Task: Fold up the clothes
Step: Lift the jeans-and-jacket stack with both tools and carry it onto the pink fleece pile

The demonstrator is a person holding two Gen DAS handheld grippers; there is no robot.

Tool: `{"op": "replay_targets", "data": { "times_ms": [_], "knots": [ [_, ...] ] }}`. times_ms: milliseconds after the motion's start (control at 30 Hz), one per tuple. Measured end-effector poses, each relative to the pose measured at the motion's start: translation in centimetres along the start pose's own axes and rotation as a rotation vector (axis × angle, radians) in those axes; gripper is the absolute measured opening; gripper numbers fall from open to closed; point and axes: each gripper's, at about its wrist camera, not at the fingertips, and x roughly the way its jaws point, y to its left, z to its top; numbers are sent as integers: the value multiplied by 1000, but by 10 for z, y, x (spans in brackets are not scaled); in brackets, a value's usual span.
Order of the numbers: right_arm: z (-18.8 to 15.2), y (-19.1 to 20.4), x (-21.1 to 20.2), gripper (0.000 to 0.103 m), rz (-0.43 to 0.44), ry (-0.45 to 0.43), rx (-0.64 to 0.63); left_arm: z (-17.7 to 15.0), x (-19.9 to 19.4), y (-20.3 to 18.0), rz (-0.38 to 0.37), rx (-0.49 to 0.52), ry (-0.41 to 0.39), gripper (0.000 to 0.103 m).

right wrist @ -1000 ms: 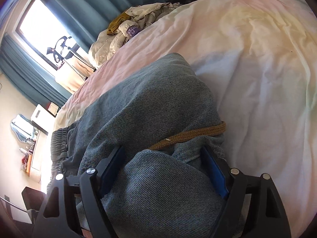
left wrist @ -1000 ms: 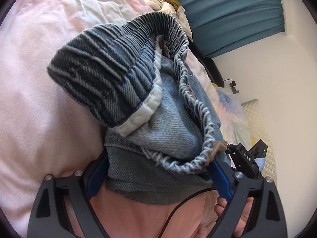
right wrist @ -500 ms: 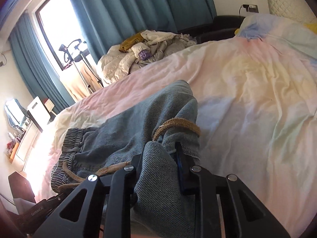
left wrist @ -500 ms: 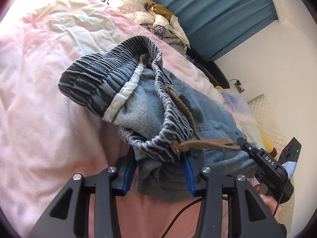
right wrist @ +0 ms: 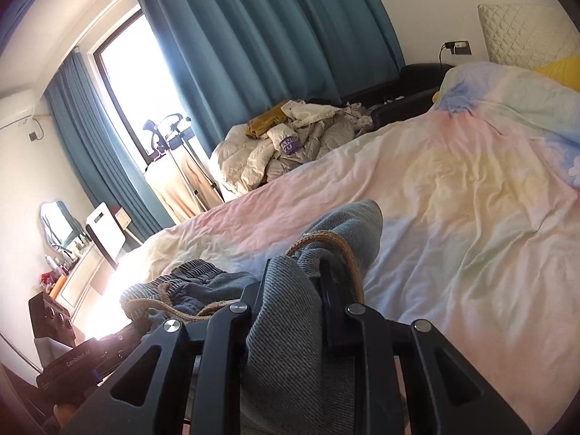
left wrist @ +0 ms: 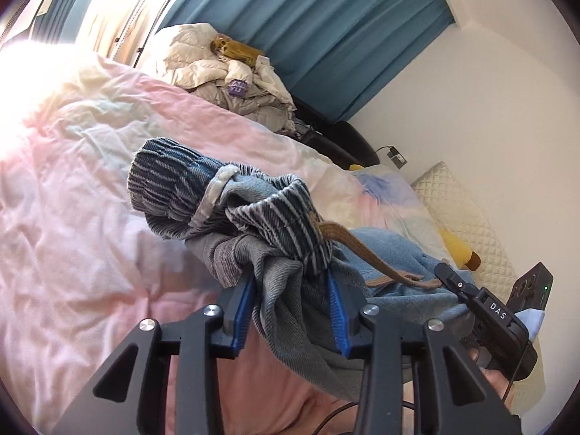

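Note:
A pair of blue denim shorts (left wrist: 253, 224) with a ribbed elastic waistband and a brown drawstring (left wrist: 366, 257) hangs bunched above the pink bed. My left gripper (left wrist: 290, 282) is shut on a fold of the shorts near the waistband. My right gripper (right wrist: 293, 275) is shut on another bunch of the same denim shorts (right wrist: 348, 224), with the brown drawstring (right wrist: 340, 250) looped by its right finger. The other gripper's body shows in each view: the right one at the lower right of the left wrist view (left wrist: 489, 311), the left one at the lower left of the right wrist view.
The bed (right wrist: 453, 217) has a rumpled pink, yellow and blue sheet. A pile of pale clothes (right wrist: 290, 148) lies at its far side below teal curtains (right wrist: 253, 54). A quilted pillow (left wrist: 467, 217) and a yellow toy (left wrist: 456, 250) are at the head. A dresser (right wrist: 83, 272) stands at the left.
Both grippers have closed on the shorts and lifted them off the bed. The views have tilted up, showing more of the room. The cloth is more bunched.

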Motion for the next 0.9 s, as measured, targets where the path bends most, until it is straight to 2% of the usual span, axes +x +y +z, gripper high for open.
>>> {"op": "replay_targets", "data": {
  "times_ms": [133,233,367,533,667,767,900],
  "knots": [
    [21,-17,-63,19,-33,-84,-2,-8,3,-59,-73,69,8,37],
    [33,-33,-113,19,-91,-147,-20,-19,9,-108,-134,117,27,37],
    [44,-69,-185,19,-180,-226,-11,-38,27,-177,-235,165,66,37],
    [47,-122,-274,19,-327,-306,12,-76,62,-270,-357,238,158,37],
    [36,-168,-340,19,-455,-359,44,-121,95,-339,-444,298,254,37],
    [15,-200,-378,19,-546,-379,71,-163,116,-381,-487,341,311,37],
    [-30,-232,-404,19,-649,-351,86,-228,142,-406,-475,396,406,36]
  ]
}}
